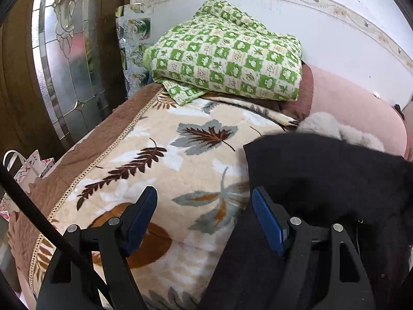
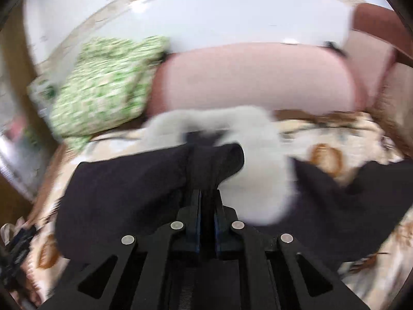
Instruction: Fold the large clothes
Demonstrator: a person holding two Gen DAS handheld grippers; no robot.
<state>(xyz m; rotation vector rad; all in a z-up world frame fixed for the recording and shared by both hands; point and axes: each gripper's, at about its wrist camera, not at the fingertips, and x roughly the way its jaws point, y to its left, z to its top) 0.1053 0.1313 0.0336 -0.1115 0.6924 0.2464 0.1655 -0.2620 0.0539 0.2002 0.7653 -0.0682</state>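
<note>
The dark coat (image 2: 124, 191) with grey fur trim (image 2: 258, 170) is still spread unfolded on the leaf-patterned blanket (image 1: 165, 155), one fold of it pinched in the closed right gripper (image 2: 206, 196), while the left gripper (image 1: 204, 206) is held wide apart and empty beside its edge.

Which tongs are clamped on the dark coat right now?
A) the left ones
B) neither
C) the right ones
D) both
C: the right tongs are pinched shut on a fold of the dark coat, while the left tongs stand open over the leaf-patterned blanket.
</note>
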